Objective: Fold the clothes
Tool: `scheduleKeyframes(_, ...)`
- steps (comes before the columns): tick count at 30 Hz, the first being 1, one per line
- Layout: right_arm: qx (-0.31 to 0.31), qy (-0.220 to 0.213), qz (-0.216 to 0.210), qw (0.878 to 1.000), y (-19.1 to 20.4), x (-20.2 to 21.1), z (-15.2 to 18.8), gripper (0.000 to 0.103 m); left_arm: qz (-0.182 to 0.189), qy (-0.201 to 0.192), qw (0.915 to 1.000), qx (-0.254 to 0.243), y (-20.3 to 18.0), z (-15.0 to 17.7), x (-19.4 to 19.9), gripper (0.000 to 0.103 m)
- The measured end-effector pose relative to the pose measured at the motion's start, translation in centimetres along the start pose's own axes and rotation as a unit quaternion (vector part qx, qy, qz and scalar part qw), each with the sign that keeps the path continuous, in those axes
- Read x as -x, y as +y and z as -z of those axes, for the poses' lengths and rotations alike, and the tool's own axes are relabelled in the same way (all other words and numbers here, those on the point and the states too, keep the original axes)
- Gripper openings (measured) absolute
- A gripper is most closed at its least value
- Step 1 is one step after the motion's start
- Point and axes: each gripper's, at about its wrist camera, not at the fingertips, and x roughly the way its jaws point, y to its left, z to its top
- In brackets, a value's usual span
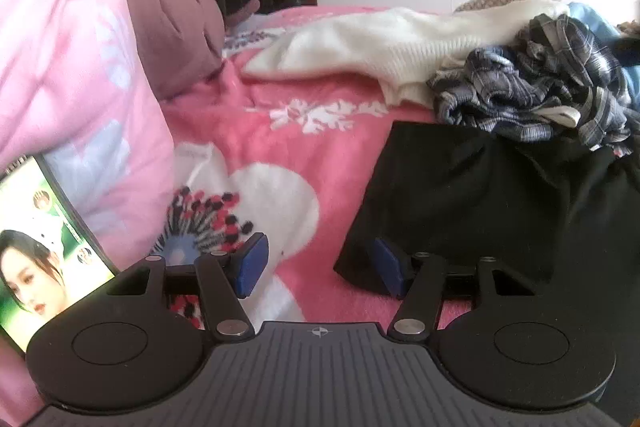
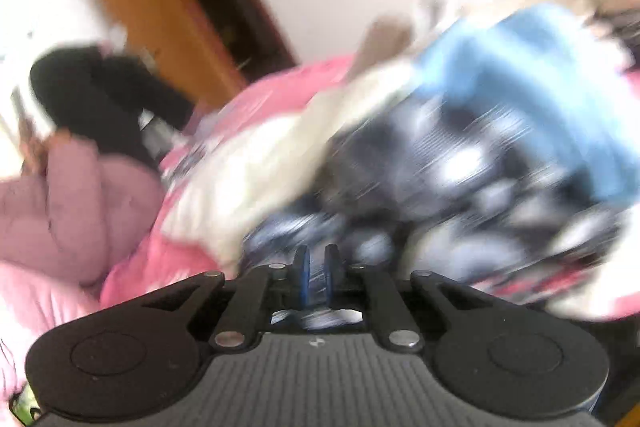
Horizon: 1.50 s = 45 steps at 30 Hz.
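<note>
We judge the task to be at an early stage, with one piece done and a heap to go. On the bed, over the pink flowered blanket (image 1: 248,147), a black garment (image 1: 460,195) lies flat in a tidy rectangle with straight edges, which reads to us as a finished fold; its far right corner is covered by the next piece. Behind it the unfolded clothes are piled together: a crumpled blue-and-white plaid shirt (image 1: 532,91) lying partly on the black piece, a cream knit sweater (image 1: 360,43) spread loosely toward the middle of the bed, a light blue garment (image 2: 520,75) at the far side, and something beige at the back that we cannot make out.

Our left gripper (image 1: 316,269) hovers just above the near left corner of the black garment with its fingers apart and nothing between them; one pad sits over the blanket, the other over the black cloth's edge.

Our right gripper (image 2: 316,275) points at the plaid shirt. Its fingers are nearly together with only a narrow gap; striped cloth shows in and below that gap, but the view is heavily blurred and we cannot tell whether they pinch it.

A phone with a lit screen (image 1: 44,247) leans at the left, and a person in a mauve padded jacket (image 2: 80,207) sits beyond.
</note>
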Motion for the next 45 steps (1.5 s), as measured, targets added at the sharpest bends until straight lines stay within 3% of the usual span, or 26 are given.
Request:
scheduleKeyframes(6, -0.013, 0.072, 0.059, 0.996, -4.3, 1.4, -0.9, 0.010, 0.014, 0.005, 0.9995, -0.027, -1.2, -0.3, -0.6, 0.060)
scheduleKeyframes(9, 0.004, 0.127, 0.060, 0.990, -4.0, -0.8, 0.5, 0.010, 0.007, 0.005, 0.9974, -0.072, -2.4, 0.3, -1.3, 0.061)
scheduleKeyframes(13, 0.026, 0.174, 0.066, 0.982, -3.0, -4.5, 2.5, 0.010, -0.009, -0.028, 0.9937, -0.108, -3.1, 1.4, -1.0, 0.065)
scheduleKeyframes(15, 0.053, 0.185, 0.105, 0.976, -2.9, -6.2, 3.3, 0.009, -0.011, -0.032, 0.9928, -0.115, -3.2, 1.6, -1.1, 0.067)
scheduleKeyframes(17, 0.078, 0.165, 0.131, 0.975, -3.2, -7.4, 3.5, 0.005, -0.011, -0.030, 0.9932, -0.112, -3.1, 1.5, -1.2, 0.070)
scheduleKeyframes(22, 0.011, 0.092, 0.177, 0.980, -5.4, -5.8, 1.2, 0.007, -0.011, -0.027, 0.9941, -0.104, -2.8, 1.4, -1.5, 0.072)
scheduleKeyframes(24, -0.023, 0.103, 0.141, 0.984, -6.3, -4.0, 0.8, 0.007, -0.011, -0.027, 0.9942, -0.104, -2.9, 1.4, -1.5, 0.072)
scheduleKeyframes(28, 0.001, 0.163, 0.083, 0.983, -5.7, -1.6, 2.4, 0.009, -0.014, -0.026, 0.9939, -0.107, -2.9, 1.3, -1.6, 0.072)
scheduleKeyframes(30, 0.013, 0.180, 0.111, 0.977, -6.2, -1.3, 3.3, 0.009, -0.017, -0.024, 0.9942, -0.104, -2.9, 1.1, -1.6, 0.073)
scheduleKeyframes(32, -0.013, 0.144, 0.148, 0.978, -7.5, 0.3, 2.9, 0.010, -0.023, -0.024, 0.9950, -0.094, -2.7, 0.8, -1.4, 0.074)
scheduleKeyframes(35, -0.123, 0.062, 0.135, 0.981, -10.4, 5.6, 0.9, 0.010, -0.039, -0.032, 0.9946, -0.090, -2.3, 0.4, -0.7, 0.074)
scheduleKeyframes(37, -0.139, 0.026, 0.137, 0.980, -11.3, 9.4, 0.0, 0.010, -0.044, -0.047, 0.9938, -0.091, -2.2, 0.0, 0.1, 0.075)
scheduleKeyframes(39, -0.125, 0.018, 0.151, 0.980, -12.0, 12.7, -0.4, 0.010, -0.040, -0.063, 0.9929, -0.093, -2.5, -0.5, 1.1, 0.075)
scheduleKeyframes(41, -0.107, 0.030, 0.165, 0.980, -12.6, 14.7, 0.1, 0.010, -0.015, -0.068, 0.9924, -0.101, -3.4, -1.2, 2.1, 0.075)
scheduleKeyframes(45, -0.075, 0.065, 0.180, 0.979, -13.2, 16.8, 1.7, 0.010, 0.071, -0.061, 0.9867, -0.133, -6.4, -2.6, 4.0, 0.075)
